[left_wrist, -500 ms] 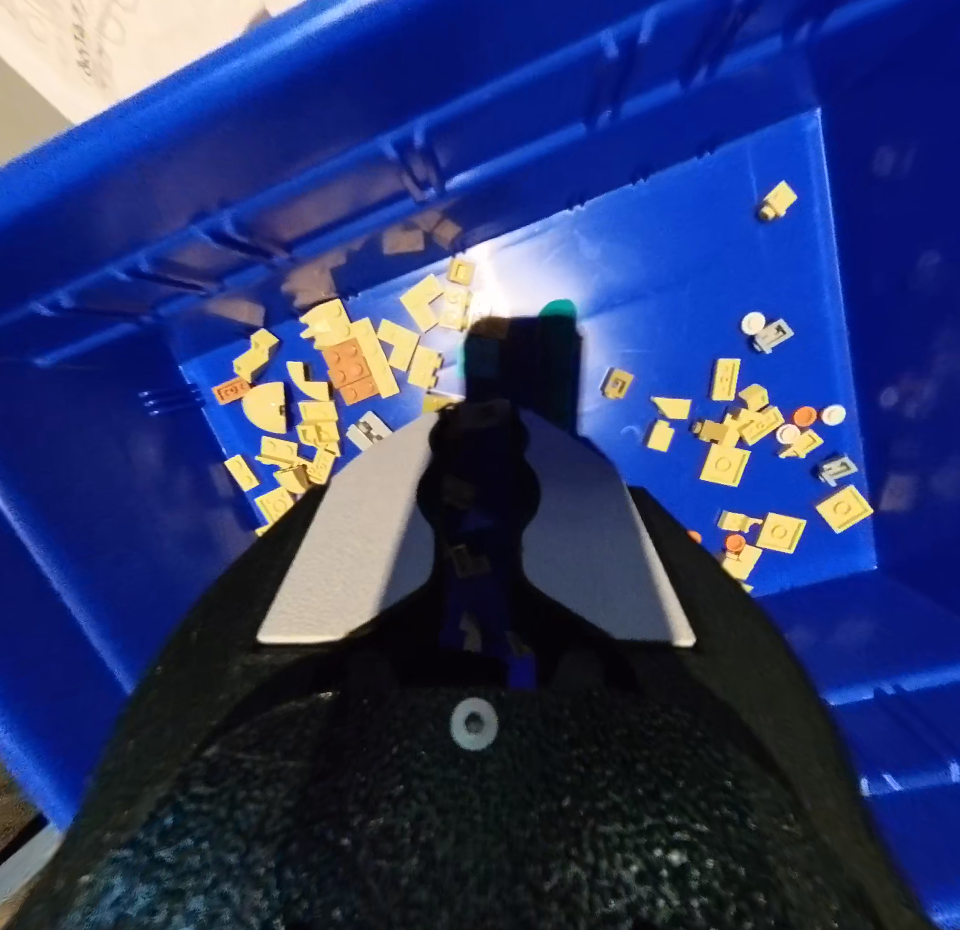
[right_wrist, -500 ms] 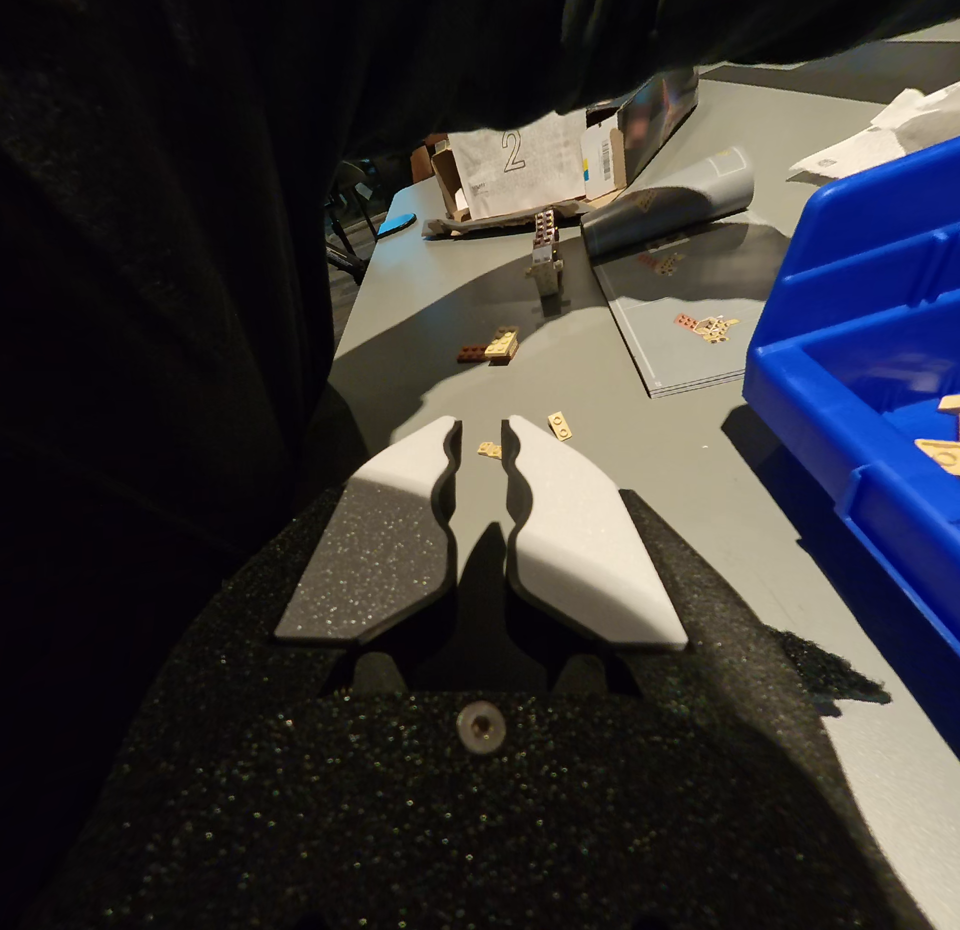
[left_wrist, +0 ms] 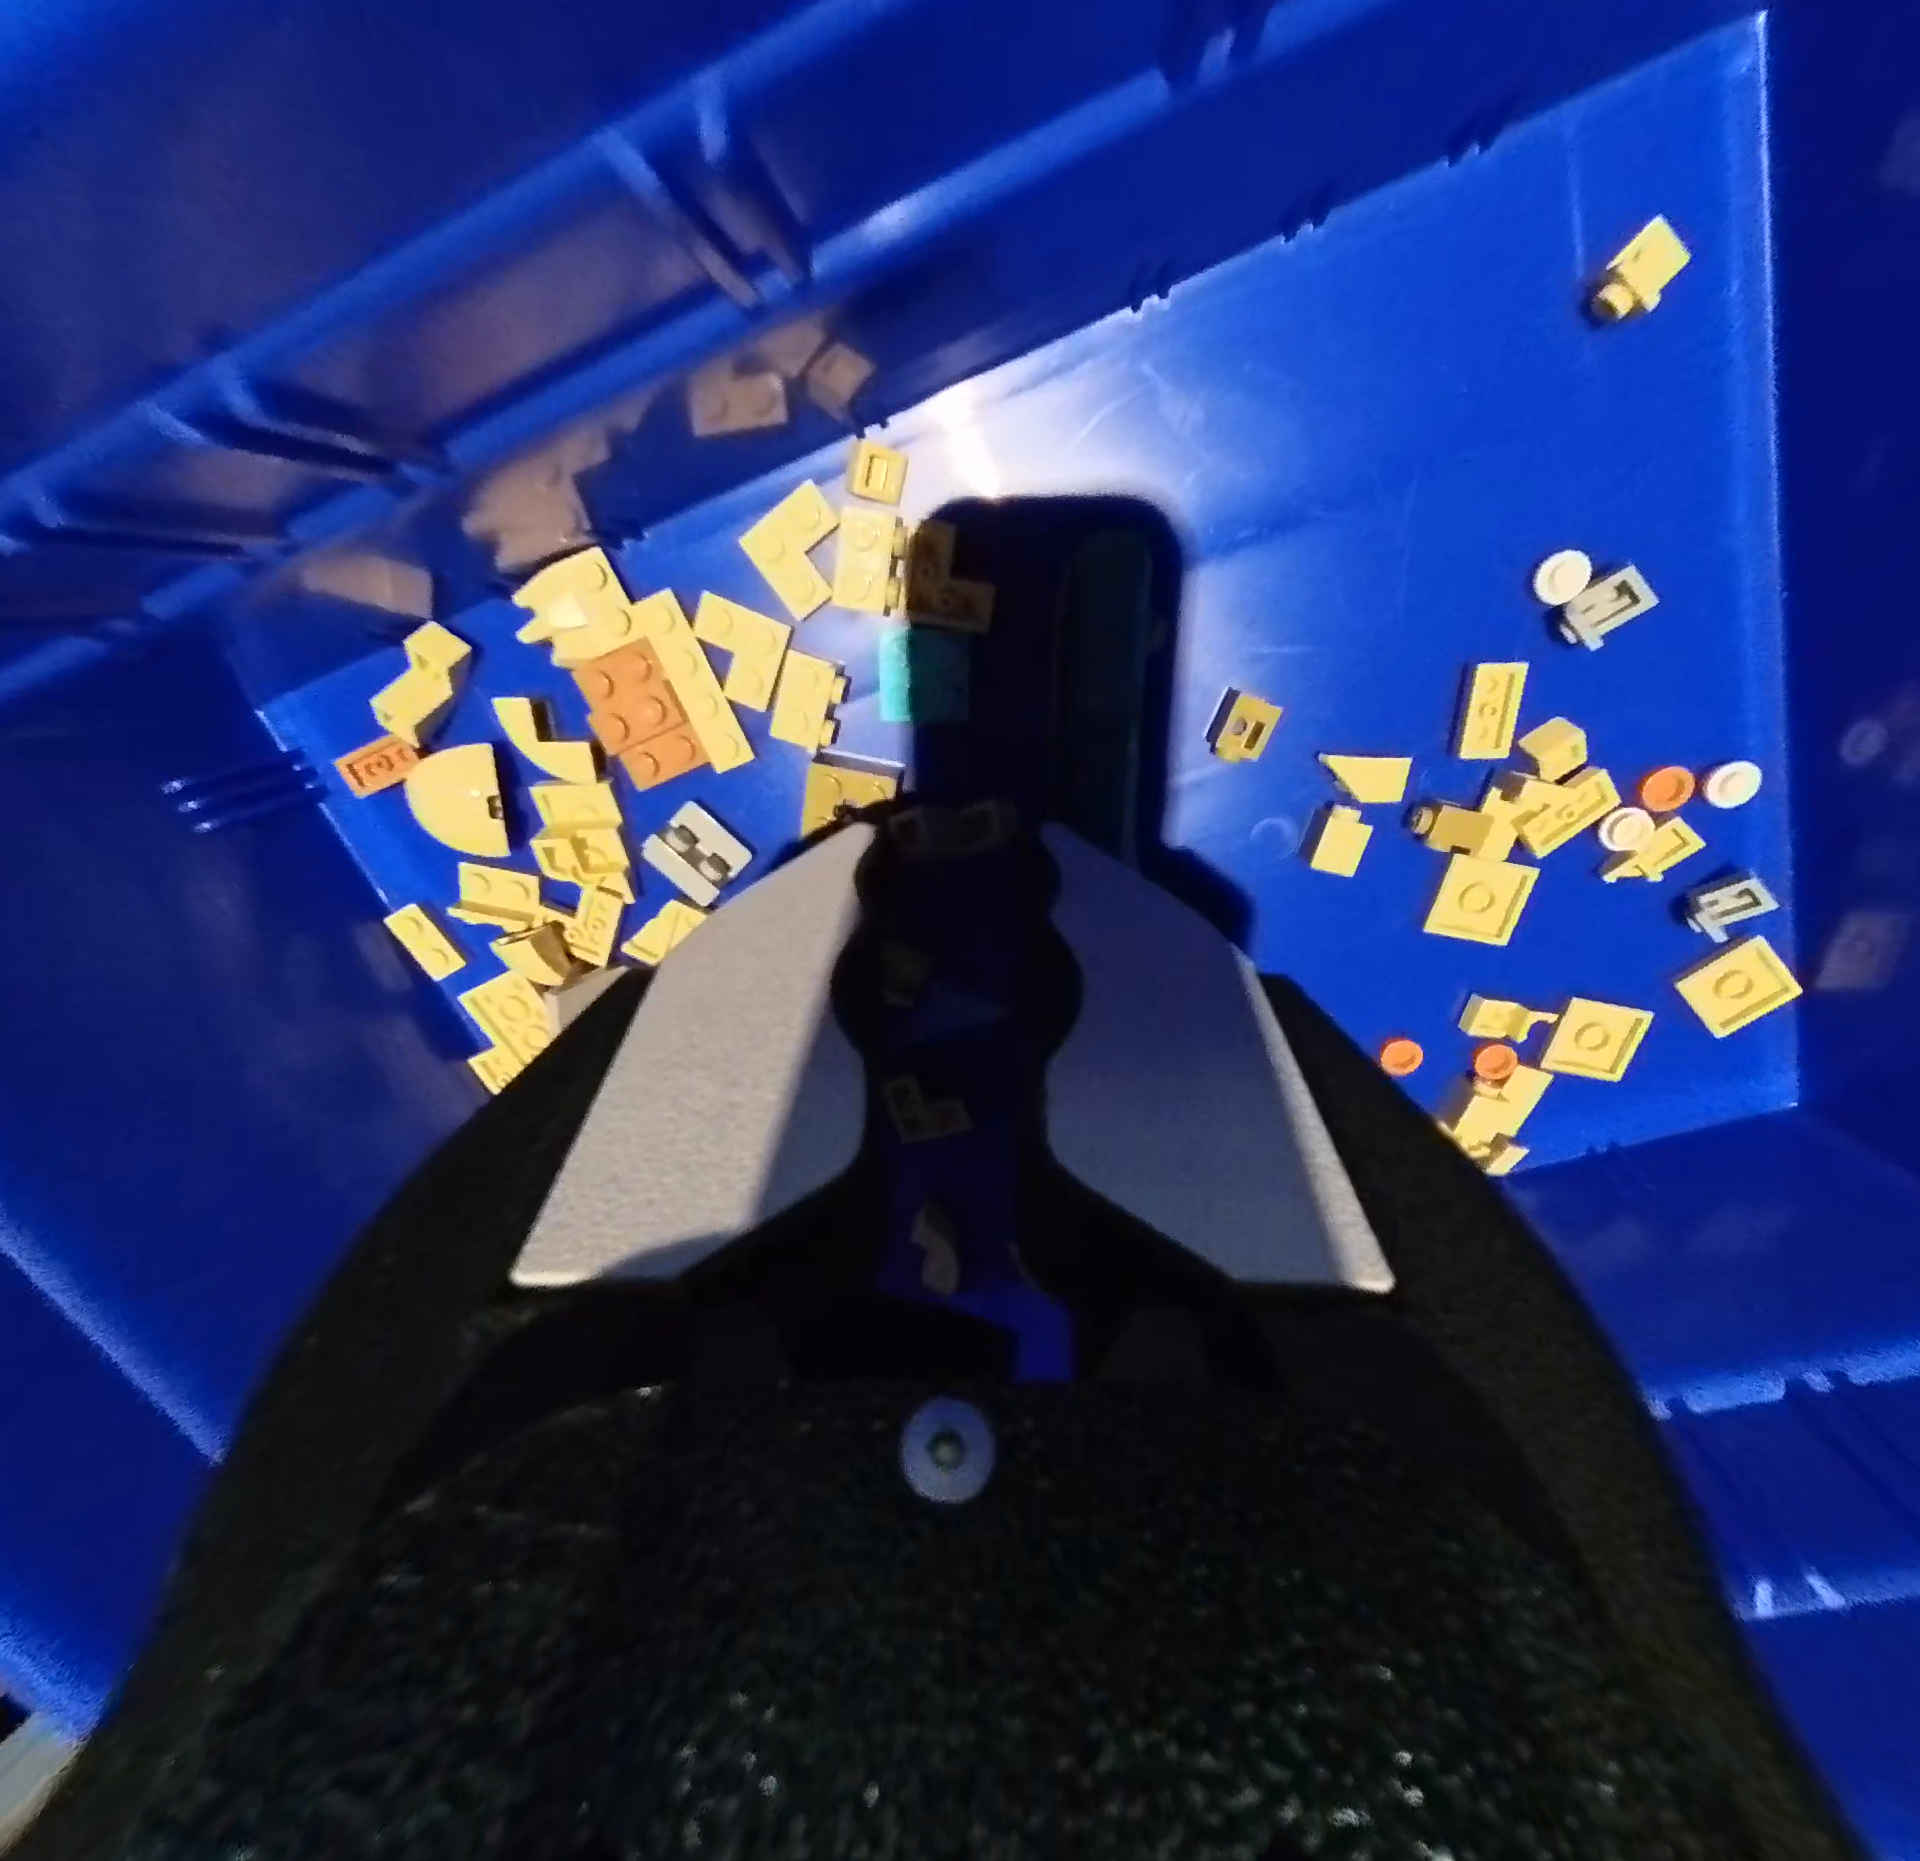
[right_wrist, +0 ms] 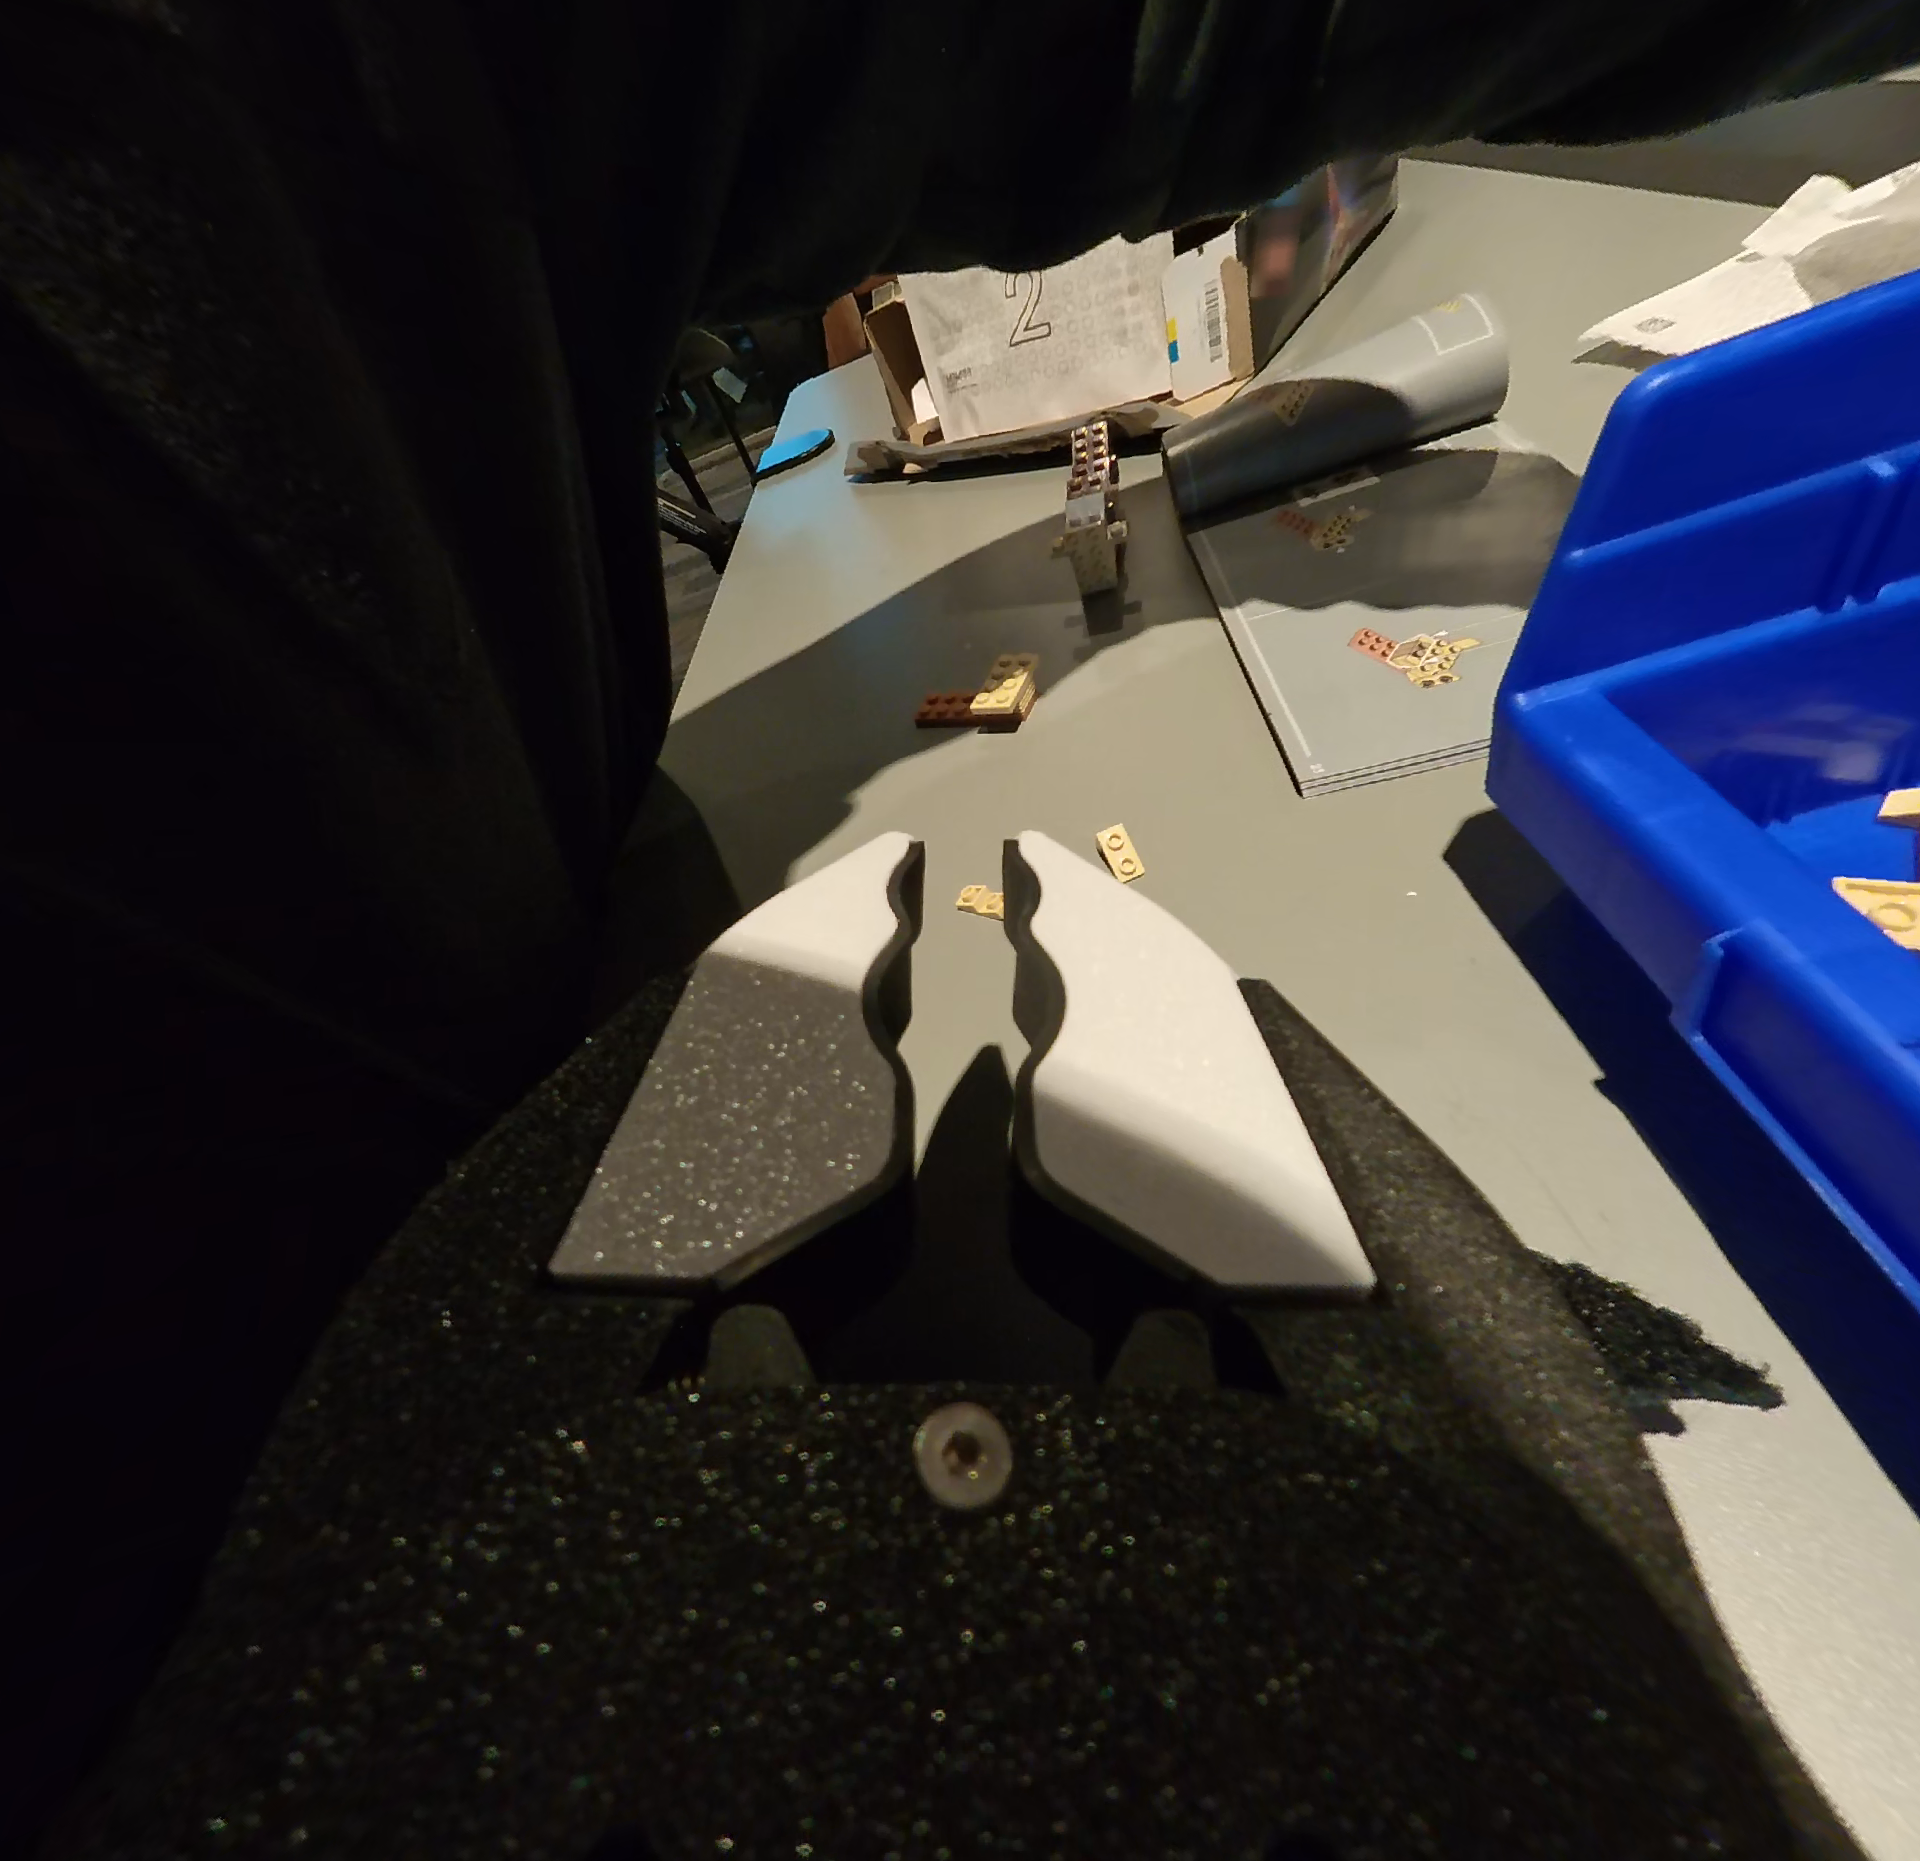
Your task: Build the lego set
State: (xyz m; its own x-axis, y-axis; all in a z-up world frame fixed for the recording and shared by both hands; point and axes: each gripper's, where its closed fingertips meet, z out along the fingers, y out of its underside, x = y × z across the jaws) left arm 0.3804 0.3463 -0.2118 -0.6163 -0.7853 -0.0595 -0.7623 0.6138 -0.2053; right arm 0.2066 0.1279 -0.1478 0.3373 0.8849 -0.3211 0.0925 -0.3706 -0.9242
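Lego pieces (left_wrist: 665, 689), mostly yellow, lie scattered inside the blue bin (left_wrist: 1351, 481), above which the left gripper (left_wrist: 961, 835) hangs, jaws apart.

Two wrist cameras, one aimed down into the bin, one aimed low along the table.

The left wrist view looks steeply down past its own black-bodied, white-fingered left gripper (left_wrist: 961, 835) into the deep blue plastic bin (left_wrist: 312, 253), close enough that the bin's walls fill every edge and the scattered tan plastic bricks (left_wrist: 665, 699) cover the middle band of the frame. The right wrist view sits low and near the grey tabletop (right_wrist: 1299, 980), facing along it over the right gripper (right_wrist: 961, 855) toward a white paper bag (right_wrist: 1049, 346) at upper centre, with dark clothing (right_wrist: 312, 461) filling the left and top. Both views share the blue bin, at the right edge of the right wrist view.
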